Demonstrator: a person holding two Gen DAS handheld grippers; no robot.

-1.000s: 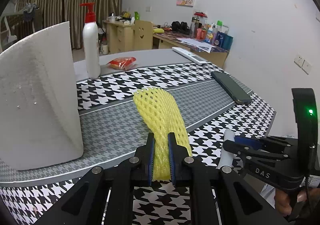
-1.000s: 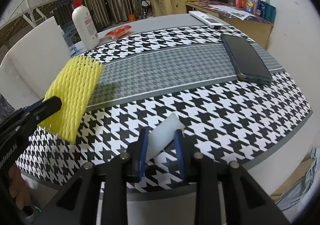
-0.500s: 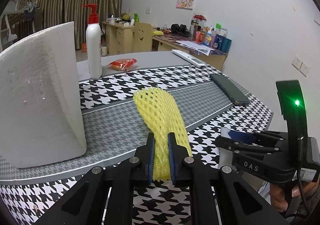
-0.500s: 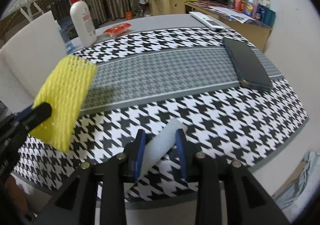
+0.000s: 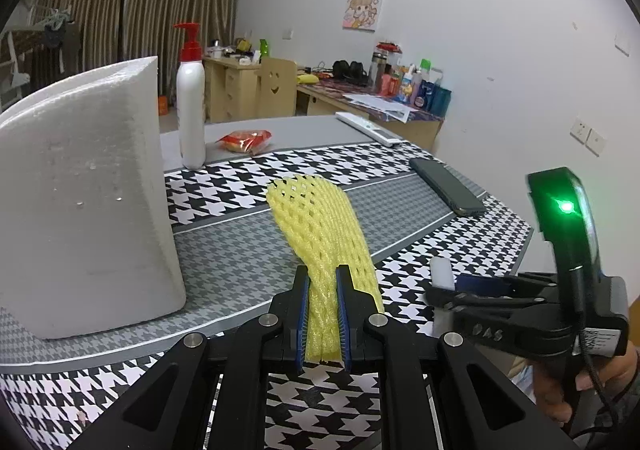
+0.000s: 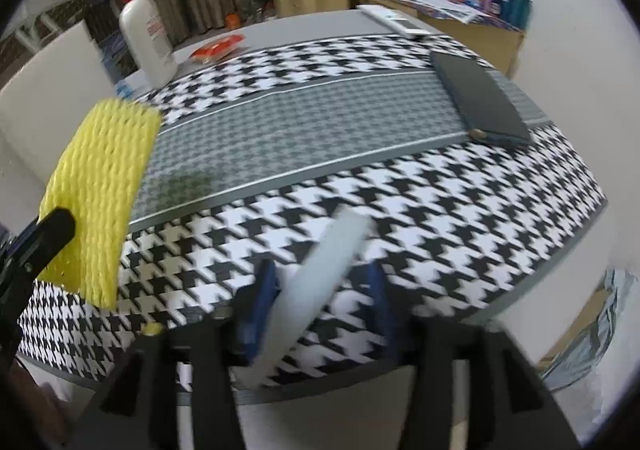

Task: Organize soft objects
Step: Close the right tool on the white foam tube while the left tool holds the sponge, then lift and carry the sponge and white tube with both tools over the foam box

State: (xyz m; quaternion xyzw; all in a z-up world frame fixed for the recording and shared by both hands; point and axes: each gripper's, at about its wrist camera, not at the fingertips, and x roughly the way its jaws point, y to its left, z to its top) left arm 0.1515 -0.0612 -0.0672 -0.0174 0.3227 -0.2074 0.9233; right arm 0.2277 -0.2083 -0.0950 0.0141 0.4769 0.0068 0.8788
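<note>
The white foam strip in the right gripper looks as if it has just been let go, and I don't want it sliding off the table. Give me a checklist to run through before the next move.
1. Right gripper released: ok; its jaws have just been opening, with a gap on the strip's right side.
2. White foam strip settled flat on the tablecloth: cannot tell; picture blurred.
3. Strip away from the table edge: not ok; it lies near the front edge.
4. Left gripper holding the yellow foam net: ok, pads pinch it.
5. Net clear of the white foam block: ok.
6. Phone out of the way: ok.
</note>
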